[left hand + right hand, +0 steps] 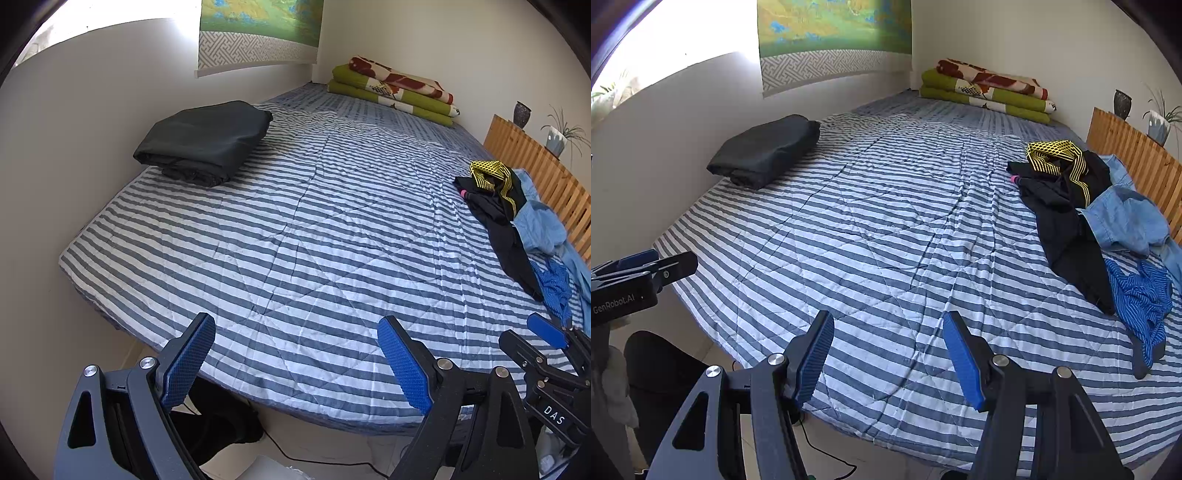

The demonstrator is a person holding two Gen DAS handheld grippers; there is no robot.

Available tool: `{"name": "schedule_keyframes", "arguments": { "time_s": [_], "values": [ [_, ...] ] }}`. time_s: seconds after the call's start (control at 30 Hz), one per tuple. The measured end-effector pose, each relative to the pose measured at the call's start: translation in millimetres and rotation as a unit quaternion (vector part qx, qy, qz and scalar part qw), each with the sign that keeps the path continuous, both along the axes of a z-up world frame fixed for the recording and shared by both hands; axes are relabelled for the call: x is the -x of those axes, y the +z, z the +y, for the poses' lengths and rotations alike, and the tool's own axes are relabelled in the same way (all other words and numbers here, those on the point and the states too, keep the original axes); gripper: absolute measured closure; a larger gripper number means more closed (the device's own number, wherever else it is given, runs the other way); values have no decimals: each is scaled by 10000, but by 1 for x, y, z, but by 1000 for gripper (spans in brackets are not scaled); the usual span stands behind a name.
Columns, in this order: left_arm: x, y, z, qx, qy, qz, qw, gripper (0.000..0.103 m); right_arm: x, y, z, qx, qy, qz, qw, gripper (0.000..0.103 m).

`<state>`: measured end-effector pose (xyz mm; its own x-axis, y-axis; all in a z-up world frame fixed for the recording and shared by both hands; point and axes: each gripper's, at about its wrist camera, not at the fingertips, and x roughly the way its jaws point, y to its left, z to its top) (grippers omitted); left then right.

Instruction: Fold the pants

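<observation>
A loose heap of clothes lies at the bed's right side: black pants [506, 225] [1067, 225], light blue jeans [539, 221] [1126, 218], a blue striped garment [554, 291] [1141, 299] and a yellow-and-black patterned piece [487, 173] [1056, 155]. A folded black garment [207, 144] [764, 149] rests at the far left by the wall. My left gripper [297, 354] [665, 260] hovers open over the bed's near edge, holding nothing. Just to its right, my right gripper [886, 332] [530, 334] is also open and empty, well short of the heap.
The bed carries a blue-and-white striped quilt [295, 240] [886, 229]. Folded green and red blankets [395, 88] are stacked at the far end. A slatted wooden headboard [535, 162] runs along the right, with a vase [521, 113] and a plant [557, 138] behind it. A cable [295, 458] lies on the floor below.
</observation>
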<state>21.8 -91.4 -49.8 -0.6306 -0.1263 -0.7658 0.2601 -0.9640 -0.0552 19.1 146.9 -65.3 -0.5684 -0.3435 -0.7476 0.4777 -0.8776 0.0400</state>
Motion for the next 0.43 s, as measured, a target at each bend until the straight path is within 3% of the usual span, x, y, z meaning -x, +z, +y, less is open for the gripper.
{"name": "schedule_keyframes", "arguments": {
  "time_s": [0.43],
  "values": [
    [7,-5,5,27,-144,-10,9999,11,3,-4,3,-6,-82,-61,9999,45]
  ]
}}
